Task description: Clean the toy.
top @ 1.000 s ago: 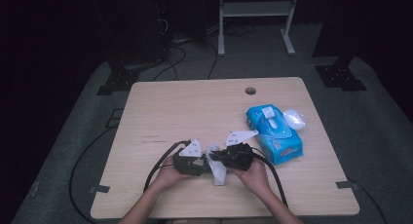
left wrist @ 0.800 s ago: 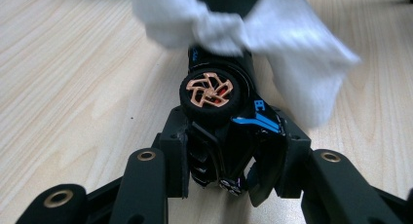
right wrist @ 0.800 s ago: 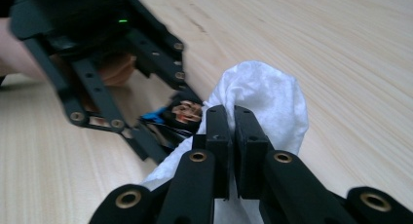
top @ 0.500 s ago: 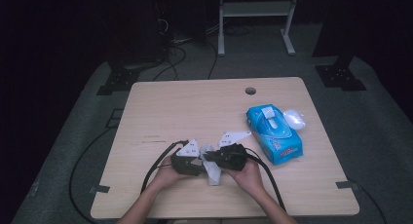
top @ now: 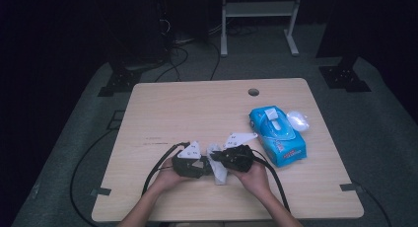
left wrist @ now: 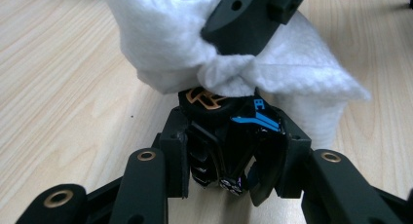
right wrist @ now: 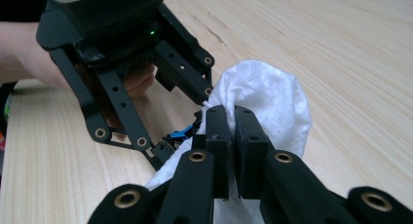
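Observation:
My left gripper [top: 201, 167] [left wrist: 234, 151] is shut on a small black object [left wrist: 229, 119] with blue stripes and an orange mark on a round part. It holds the object just above the table's front middle. My right gripper [top: 220, 162] [right wrist: 233, 131] faces it from the right, shut on a white wipe [top: 218, 172] [right wrist: 272, 97]. The wipe [left wrist: 302, 83] is bunched against the top of the black object. A bit of the object's blue [right wrist: 181, 133] peeks out under the wipe, in front of the left gripper [right wrist: 122, 63].
A blue pack of wipes [top: 277, 134] lies at the right of the wooden table [top: 197, 113], with a small white oval thing [top: 297, 120] beside it. A cable hole [top: 253, 92] sits near the far edge. Cables trail from both grippers off the front edge.
Both hands have stayed at the table's front middle. The right gripper has shifted very slightly with the wipe against the held object.

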Available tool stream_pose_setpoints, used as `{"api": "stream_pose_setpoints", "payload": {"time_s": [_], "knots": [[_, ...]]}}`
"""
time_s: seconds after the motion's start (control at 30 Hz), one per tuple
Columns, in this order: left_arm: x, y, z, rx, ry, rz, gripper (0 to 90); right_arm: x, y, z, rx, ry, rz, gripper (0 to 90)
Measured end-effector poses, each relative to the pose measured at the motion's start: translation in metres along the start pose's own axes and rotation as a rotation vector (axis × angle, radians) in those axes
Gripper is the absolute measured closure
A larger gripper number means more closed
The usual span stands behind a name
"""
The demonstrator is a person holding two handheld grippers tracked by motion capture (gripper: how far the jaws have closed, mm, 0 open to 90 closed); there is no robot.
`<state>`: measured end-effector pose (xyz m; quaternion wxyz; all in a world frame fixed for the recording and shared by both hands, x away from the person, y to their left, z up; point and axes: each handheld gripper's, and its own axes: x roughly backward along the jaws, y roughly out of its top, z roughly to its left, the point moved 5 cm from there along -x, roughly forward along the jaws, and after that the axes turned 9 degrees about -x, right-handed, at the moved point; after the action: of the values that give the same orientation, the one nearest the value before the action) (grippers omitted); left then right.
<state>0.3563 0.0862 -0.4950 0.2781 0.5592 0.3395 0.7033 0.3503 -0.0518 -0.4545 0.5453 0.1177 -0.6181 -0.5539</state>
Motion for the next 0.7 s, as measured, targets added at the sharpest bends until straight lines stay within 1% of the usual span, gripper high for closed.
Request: {"api": "stream_pose_setpoints", "payload": {"time_s": [0.03, 0.07, 0.13, 0.17, 0.2, 0.23, 0.27, 0.3, 0.37, 0.4, 0.47, 0.5, 0.53, 0.6, 0.67, 0.7], "knots": [[0.000, 0.000, 0.000, 0.001, 0.001, -0.001, 58.1, 0.001, 0.000, -0.002, -0.007, -0.001, 0.006, 85.3], [0.000, 0.000, 0.000, 0.001, 0.001, -0.001, 58.1, 0.004, -0.001, -0.006, -0.008, -0.017, 0.009, 85.4], [0.000, -0.001, 0.001, -0.002, 0.001, -0.002, 58.1, 0.011, -0.002, -0.017, -0.013, -0.073, 0.006, 85.4], [0.000, -0.001, 0.001, -0.003, 0.002, -0.001, 58.1, 0.014, -0.004, -0.023, -0.030, -0.081, 0.005, 85.4], [0.000, 0.000, 0.001, -0.003, 0.004, -0.003, 58.1, 0.016, -0.004, -0.026, -0.060, -0.072, -0.004, 85.4], [-0.001, 0.000, 0.001, -0.005, 0.007, -0.002, 58.1, 0.016, -0.005, -0.027, -0.074, -0.067, -0.012, 85.4], [-0.001, 0.000, 0.001, -0.004, 0.011, -0.004, 58.1, 0.015, -0.005, -0.026, -0.070, -0.075, -0.015, 85.3], [-0.002, 0.001, 0.000, -0.005, 0.013, -0.007, 58.1, 0.013, -0.004, -0.022, -0.066, -0.066, -0.016, 85.3], [-0.003, 0.001, 0.000, -0.006, 0.014, -0.006, 58.1, 0.005, -0.001, -0.012, -0.048, -0.032, -0.019, 85.3], [-0.003, 0.001, 0.000, -0.005, 0.015, -0.005, 58.1, 0.002, 0.000, -0.008, -0.039, -0.024, -0.014, 85.3], [-0.003, 0.001, 0.000, -0.004, 0.014, -0.005, 58.1, -0.005, 0.003, 0.001, -0.023, 0.013, -0.016, 85.1], [-0.002, 0.001, 0.000, -0.001, 0.012, -0.003, 58.1, -0.008, 0.003, 0.004, -0.016, 0.019, -0.011, 84.9], [-0.002, 0.001, 0.000, -0.001, 0.012, -0.007, 58.1, -0.008, 0.003, 0.004, -0.006, 0.013, -0.010, 85.0], [-0.002, 0.001, -0.001, -0.003, 0.013, -0.005, 58.1, -0.005, 0.002, -0.001, -0.015, 0.007, -0.009, 85.0], [-0.002, 0.001, -0.001, -0.003, 0.013, -0.008, 58.1, 0.000, 0.002, -0.009, -0.020, -0.041, -0.013, 85.0], [-0.003, 0.001, -0.001, -0.007, 0.014, -0.006, 58.1, 0.002, 0.002, -0.011, -0.038, -0.044, -0.015, 85.0]]}}
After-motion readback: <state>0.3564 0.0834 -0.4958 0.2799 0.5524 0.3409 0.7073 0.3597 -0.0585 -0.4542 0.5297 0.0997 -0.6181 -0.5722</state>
